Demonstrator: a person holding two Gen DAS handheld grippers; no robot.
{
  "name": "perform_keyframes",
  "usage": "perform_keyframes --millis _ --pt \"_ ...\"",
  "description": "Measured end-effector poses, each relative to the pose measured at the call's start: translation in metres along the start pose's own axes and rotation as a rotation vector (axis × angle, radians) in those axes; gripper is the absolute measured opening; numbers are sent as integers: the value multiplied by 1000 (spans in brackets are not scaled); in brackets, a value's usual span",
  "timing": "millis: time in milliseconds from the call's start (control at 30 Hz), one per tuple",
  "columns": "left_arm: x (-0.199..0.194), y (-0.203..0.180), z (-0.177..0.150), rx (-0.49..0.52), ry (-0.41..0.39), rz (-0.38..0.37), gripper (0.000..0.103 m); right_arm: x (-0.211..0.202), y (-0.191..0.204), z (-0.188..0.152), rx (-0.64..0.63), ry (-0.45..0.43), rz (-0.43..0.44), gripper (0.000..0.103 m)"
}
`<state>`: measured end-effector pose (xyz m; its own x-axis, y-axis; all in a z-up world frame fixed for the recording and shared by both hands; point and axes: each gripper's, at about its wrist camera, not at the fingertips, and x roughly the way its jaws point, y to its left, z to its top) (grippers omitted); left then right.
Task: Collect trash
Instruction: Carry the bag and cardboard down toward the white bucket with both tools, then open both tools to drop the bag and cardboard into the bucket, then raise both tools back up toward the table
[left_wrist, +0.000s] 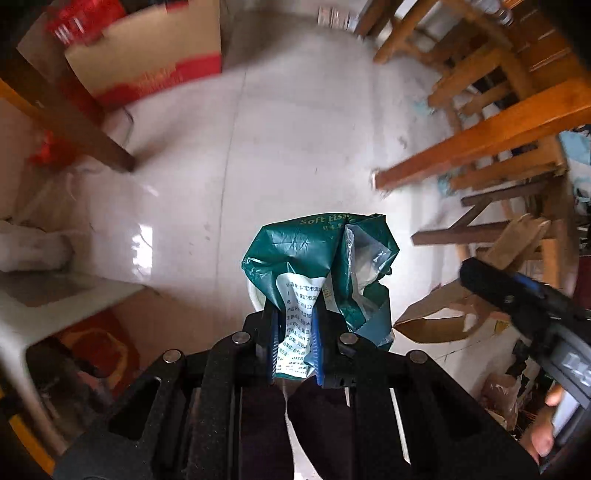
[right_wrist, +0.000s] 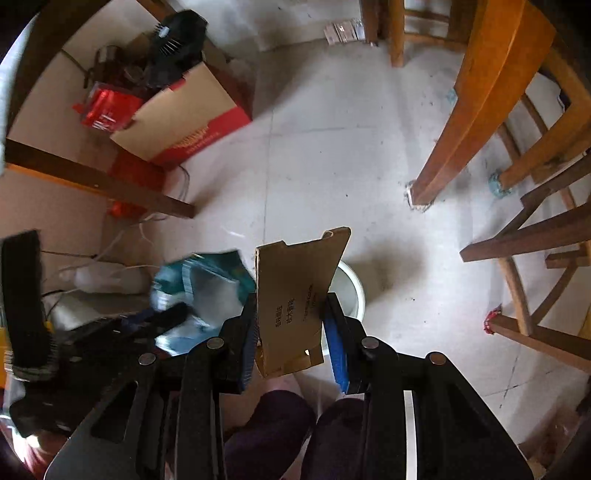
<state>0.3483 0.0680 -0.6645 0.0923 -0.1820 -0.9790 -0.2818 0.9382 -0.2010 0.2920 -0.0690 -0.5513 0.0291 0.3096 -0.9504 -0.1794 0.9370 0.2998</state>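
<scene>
Tiled floor (left_wrist: 295, 129); wrapper (left_wrist: 317, 266) between left hand-held gripper (left_wrist: 295, 343) pads.

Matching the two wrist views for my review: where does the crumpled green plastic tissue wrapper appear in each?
Left wrist: crumpled green plastic tissue wrapper lower centre, clamped in the left gripper.
Right wrist: lower left, blurred.
Shared landmark: red-and-tan cardboard box, upper left.

The crumpled tissue wrapper (left_wrist: 317, 266) is dark green with a white panel of dark print and pale lettering, and the cardboard piece (right_wrist: 295, 295) is plain brown with small dark characters. Both tongs are black with blue pads (right_wrist: 338, 350). Beyond the wrapper, the floor (left_wrist: 295, 129) is glossy off-white tile, and a tan carton (left_wrist: 147, 62) bears a red band.
</scene>
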Motion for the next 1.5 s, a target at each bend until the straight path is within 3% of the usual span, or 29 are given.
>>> perform_keyframes --millis 100,233,300,467,533,633,700,767,967,1100,1333,1500 --pt "45 1 -2 -27 52 -13 15 21 -9 -1 1 4 -10 31" --pt "88 8 -6 -79 118 -18 30 42 -16 -4 -8 3 -22 31" --pt "104 15 -7 -103 137 -29 30 53 -16 -6 -18 3 -28 32" --pt "107 24 -9 -95 124 -29 31 75 -16 -11 -26 27 -10 34" --pt "106 27 -11 -78 116 -40 41 85 -14 -12 -39 34 4 36" --pt "102 33 -13 -52 103 -11 42 98 -6 -14 -68 45 8 38" --pt "100 37 -14 -39 90 13 42 104 -2 -15 -93 70 14 45" --pt "93 42 -15 -37 84 28 42 112 3 -16 -98 112 4 61" --pt "61 41 -12 -32 66 22 42 104 6 -24 -95 143 3 62" --pt "29 32 -11 -22 53 11 42 76 7 -24 -72 138 -2 62" --pt "-59 13 -8 -19 21 -30 42 -12 22 -9 -37 74 -9 62" --pt "-145 -11 -7 6 -38 -39 42 -103 43 8 -18 -22 -9 62"
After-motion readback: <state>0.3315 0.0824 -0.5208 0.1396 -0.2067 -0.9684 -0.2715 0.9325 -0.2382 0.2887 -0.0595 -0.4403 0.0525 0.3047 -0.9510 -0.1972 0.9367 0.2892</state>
